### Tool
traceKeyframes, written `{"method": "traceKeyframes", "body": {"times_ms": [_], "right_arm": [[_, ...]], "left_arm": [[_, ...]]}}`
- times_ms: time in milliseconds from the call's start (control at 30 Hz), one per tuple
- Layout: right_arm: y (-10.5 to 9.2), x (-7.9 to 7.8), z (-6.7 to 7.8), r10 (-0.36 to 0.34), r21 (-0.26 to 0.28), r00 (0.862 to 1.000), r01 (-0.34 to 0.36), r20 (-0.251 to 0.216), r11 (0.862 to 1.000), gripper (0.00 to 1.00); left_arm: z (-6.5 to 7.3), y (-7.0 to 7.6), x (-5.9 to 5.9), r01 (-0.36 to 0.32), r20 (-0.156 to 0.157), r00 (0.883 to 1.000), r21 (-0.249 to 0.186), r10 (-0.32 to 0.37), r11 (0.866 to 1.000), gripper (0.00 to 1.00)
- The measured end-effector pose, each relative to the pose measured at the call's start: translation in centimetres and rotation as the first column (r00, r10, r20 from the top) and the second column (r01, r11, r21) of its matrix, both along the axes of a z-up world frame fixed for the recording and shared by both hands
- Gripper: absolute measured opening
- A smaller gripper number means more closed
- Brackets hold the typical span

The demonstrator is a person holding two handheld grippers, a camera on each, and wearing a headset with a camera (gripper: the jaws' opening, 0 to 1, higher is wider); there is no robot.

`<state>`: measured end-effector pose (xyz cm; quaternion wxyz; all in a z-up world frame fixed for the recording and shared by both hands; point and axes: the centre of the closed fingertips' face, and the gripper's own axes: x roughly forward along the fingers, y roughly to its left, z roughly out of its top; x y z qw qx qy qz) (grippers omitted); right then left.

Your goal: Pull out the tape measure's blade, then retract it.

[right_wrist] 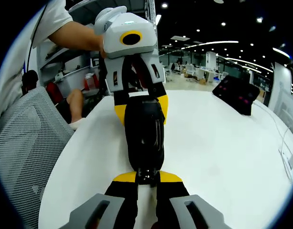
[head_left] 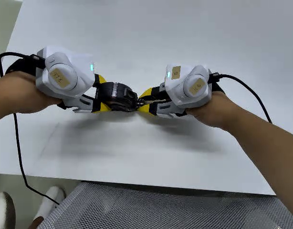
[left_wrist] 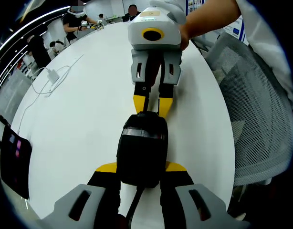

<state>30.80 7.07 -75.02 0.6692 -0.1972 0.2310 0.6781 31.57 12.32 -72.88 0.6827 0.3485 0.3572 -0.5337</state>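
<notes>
A black tape measure (head_left: 116, 97) hangs just above the white table (head_left: 151, 43), held by its case in my left gripper (head_left: 102, 94). In the left gripper view the case (left_wrist: 142, 150) fills the gap between the yellow-tipped jaws of the left gripper (left_wrist: 141, 167). My right gripper (head_left: 142, 101) faces it from the right, shut on the blade's end hook at the case mouth. The right gripper view shows the right gripper (right_wrist: 147, 177) pinching that hook, with the case (right_wrist: 144, 131) straight ahead. Almost no blade shows between case and hook.
A grey mesh chair (head_left: 161, 205) stands at the table's near edge. A black cable (head_left: 17, 143) trails off the left side. A dark flat device (left_wrist: 13, 157) and a white charger with cord (left_wrist: 53, 76) lie on the table farther off. People sit at the far end.
</notes>
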Motion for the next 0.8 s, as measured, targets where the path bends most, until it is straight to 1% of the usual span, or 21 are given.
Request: {"method": "traceKeyframes", "body": {"times_ms": [100,167,233,267,433,500,633,800], "right_arm": [[-0.1,-0.1,0.1,0.005,-0.005,1.000,-0.005,0.005,1.000,0.10],[-0.1,-0.2,0.1,0.006,-0.002,1.000,-0.006,0.004,1.000,0.10],[-0.1,-0.2,0.1,0.007,-0.004,1.000,-0.007,0.005,1.000,0.10],[-0.1,-0.2,0.1,0.009,-0.005,1.000,-0.009,0.006,1.000,0.10],[-0.4,-0.3,0.1,0.008,-0.006,1.000,-0.008,-0.006,1.000,0.10],[-0.4,-0.3,0.1,0.015,-0.011,1.000,-0.015,0.003,1.000,0.10],[-0.5,-0.3,0.0,0.018,-0.012,1.000,-0.017,0.004,1.000,0.10],[-1.3,-0.2,0.0,0.012,-0.017,1.000,-0.012,0.002,1.000,0.10]], "left_arm": [[0.0,0.0,0.0,-0.001,0.005,1.000,-0.003,0.001,1.000,0.26],[0.0,0.0,0.0,-0.002,0.003,1.000,-0.008,0.002,1.000,0.26],[0.0,0.0,0.0,0.011,0.012,1.000,0.004,-0.011,1.000,0.26],[0.0,0.0,0.0,0.004,0.005,1.000,0.006,-0.004,1.000,0.26],[0.0,0.0,0.0,-0.003,0.003,1.000,-0.004,0.003,1.000,0.26],[0.0,-0.1,0.0,-0.001,0.004,1.000,-0.001,0.001,1.000,0.26],[0.0,-0.1,0.0,-0.001,0.003,1.000,-0.001,0.001,1.000,0.26],[0.0,-0.1,0.0,0.000,0.003,1.000,-0.002,0.000,1.000,0.26]]}}
